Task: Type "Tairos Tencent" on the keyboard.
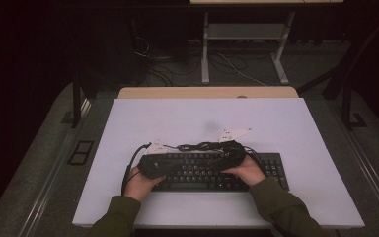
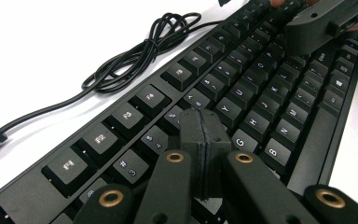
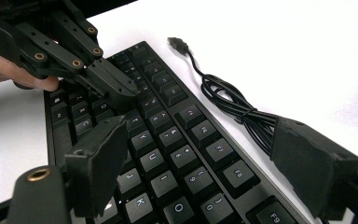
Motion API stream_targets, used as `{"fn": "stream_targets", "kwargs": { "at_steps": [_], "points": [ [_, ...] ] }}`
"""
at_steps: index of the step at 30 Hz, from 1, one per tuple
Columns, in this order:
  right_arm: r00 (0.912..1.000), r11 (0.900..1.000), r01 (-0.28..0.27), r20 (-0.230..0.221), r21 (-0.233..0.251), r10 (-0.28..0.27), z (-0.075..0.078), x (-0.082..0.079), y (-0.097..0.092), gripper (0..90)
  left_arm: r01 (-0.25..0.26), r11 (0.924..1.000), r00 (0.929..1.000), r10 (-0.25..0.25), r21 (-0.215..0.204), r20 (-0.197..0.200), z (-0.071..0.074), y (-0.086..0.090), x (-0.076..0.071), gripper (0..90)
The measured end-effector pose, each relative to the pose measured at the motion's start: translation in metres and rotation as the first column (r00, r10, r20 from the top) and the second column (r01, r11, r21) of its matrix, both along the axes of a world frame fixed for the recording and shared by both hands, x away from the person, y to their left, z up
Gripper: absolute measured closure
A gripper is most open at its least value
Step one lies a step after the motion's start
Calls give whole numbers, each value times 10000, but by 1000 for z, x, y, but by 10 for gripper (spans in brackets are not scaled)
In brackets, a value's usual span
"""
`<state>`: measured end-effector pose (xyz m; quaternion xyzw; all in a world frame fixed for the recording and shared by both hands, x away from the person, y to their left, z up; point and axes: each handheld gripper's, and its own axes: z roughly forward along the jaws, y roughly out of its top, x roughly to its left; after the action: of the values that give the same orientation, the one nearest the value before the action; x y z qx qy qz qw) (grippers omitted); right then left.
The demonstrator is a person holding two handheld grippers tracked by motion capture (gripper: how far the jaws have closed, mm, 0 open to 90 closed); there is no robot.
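A black keyboard [image 1: 212,173] lies on the white surface [image 1: 286,128], near the edge at 6 o'clock in the high view. The left gripper [image 2: 204,140] rests over the keys at the 9 o'clock end, and its jaws are pressed together with nothing in them. The right gripper [image 3: 205,154] hangs over the 3 o'clock side with its jaws wide apart. The keyboard's cable [image 2: 140,51] lies bundled just past the keyboard at 12 o'clock.

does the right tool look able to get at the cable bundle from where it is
Probably yes: the right tool stands open over the keyboard, and the cable bundle lies on bare table just beyond the keyboard's far edge, with nothing between them.
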<state>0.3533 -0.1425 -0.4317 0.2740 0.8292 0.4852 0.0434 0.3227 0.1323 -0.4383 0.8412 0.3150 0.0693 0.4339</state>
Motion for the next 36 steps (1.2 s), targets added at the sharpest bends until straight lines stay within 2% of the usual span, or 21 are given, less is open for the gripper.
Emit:
{"fn": "stream_targets", "kwargs": {
  "at_steps": [6, 13, 33, 36],
  "points": [
    [10000, 10000, 3, -4, -16, -3, 0, 0, 0, 185, 18, 10000, 10000, -18, 38, -11, 0, -1, 0, 891],
    [10000, 10000, 17, 4, -14, -17, 0, 0, 0, 185, 186, 9991, 9998, -184, 381, -51, 0, -4, 0, 892],
    [10000, 9999, 45, 23, 125, -45, 2, 0, -2, 185, 49, 9999, 10000, -50, 115, 63, 7, 0, -3, 890],
    [10000, 9999, -22, 34, 159, 21, 2, 0, -2, 185, 22, 10000, 10000, -23, 75, 87, 7, 2, -4, 859]
  ]
}}
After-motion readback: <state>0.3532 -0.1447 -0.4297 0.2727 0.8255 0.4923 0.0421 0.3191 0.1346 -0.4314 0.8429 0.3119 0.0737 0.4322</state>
